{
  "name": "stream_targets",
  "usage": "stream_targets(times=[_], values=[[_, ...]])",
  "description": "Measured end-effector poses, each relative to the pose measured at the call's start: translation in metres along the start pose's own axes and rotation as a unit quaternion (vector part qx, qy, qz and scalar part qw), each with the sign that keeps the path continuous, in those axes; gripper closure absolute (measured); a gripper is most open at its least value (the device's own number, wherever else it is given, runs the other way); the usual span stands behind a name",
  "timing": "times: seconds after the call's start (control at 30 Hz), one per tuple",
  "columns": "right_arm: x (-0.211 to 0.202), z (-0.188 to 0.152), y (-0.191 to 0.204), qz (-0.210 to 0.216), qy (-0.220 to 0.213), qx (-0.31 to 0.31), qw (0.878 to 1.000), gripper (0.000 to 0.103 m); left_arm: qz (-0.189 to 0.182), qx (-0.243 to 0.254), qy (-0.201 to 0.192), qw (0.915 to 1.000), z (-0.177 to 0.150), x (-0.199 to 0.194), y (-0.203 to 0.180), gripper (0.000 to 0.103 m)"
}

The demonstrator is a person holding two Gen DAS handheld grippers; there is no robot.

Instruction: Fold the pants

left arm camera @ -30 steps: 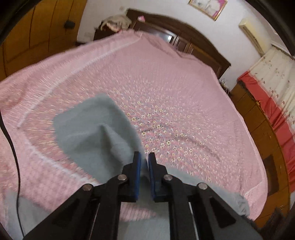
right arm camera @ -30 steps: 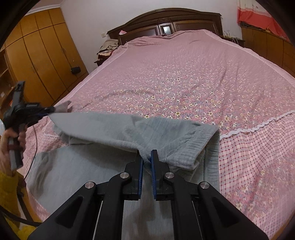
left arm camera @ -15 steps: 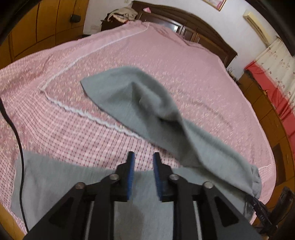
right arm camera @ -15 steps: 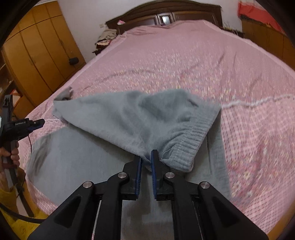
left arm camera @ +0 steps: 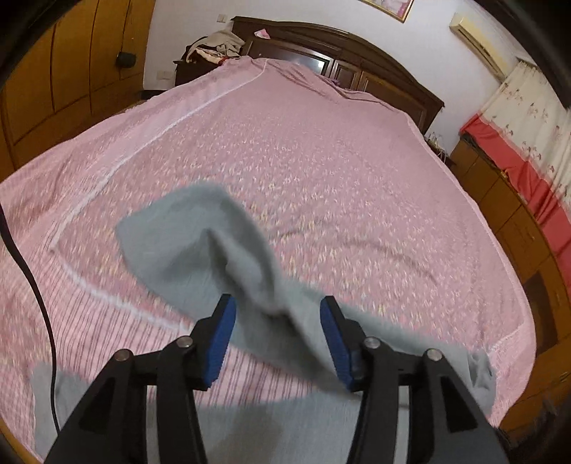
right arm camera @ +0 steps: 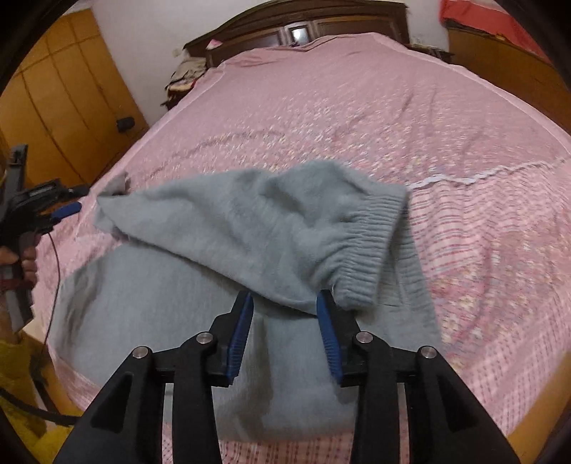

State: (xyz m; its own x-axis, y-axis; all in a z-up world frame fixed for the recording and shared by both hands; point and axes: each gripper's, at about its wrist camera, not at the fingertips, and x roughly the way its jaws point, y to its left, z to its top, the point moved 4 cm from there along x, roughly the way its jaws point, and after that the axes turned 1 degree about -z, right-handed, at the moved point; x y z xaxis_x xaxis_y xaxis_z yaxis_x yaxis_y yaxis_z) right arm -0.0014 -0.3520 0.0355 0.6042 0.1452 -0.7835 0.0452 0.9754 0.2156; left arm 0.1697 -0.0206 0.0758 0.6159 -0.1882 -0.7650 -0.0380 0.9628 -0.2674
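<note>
On the bed: grey pants (right arm camera: 249, 228) spread over the pink bedspread (right arm camera: 357, 107), top layer folded back over the lower layer, ribbed waistband (right arm camera: 371, 242) at the right end
Far left, right-wrist view: a hand (right arm camera: 21, 257) holding the left gripper (right arm camera: 66, 210), blue pads pointing at the pants' left corner but apart from it
Left gripper, own view (left arm camera: 278, 321): jaws have just been opening and now stand apart; a fold of the pants lies between the pads, which aren't squeezing it, picture's pretty blurry though
Right gripper (right arm camera: 285, 314): jaws have just been opening too, now parted, edge of the folded layer sits right by the tips, beside the waistband, not pinched
Back of room: dark wooden headboard (right arm camera: 299, 21), wardrobe (right arm camera: 64, 107) on the left
Right side: red curtain (left arm camera: 517, 171) in the left-wrist view
</note>
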Motion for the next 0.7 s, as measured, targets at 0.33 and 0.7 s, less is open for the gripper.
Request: stream_targets(times=[0.33, 0.7], values=[[-0.021, 0.007, -0.031, 0.002, -0.019, 0.082, 0.996, 0.060, 0.090, 0.016, 0.044, 0.9949, 0.034, 0.079, 0.005, 0.051], [-0.003, 0.004, -0.037, 0.023, 0.003, 0.124, 0.992, 0.060, 0.025, -0.067, 0.020, 0.9973, 0.010, 0.071, 0.041, 0.095]])
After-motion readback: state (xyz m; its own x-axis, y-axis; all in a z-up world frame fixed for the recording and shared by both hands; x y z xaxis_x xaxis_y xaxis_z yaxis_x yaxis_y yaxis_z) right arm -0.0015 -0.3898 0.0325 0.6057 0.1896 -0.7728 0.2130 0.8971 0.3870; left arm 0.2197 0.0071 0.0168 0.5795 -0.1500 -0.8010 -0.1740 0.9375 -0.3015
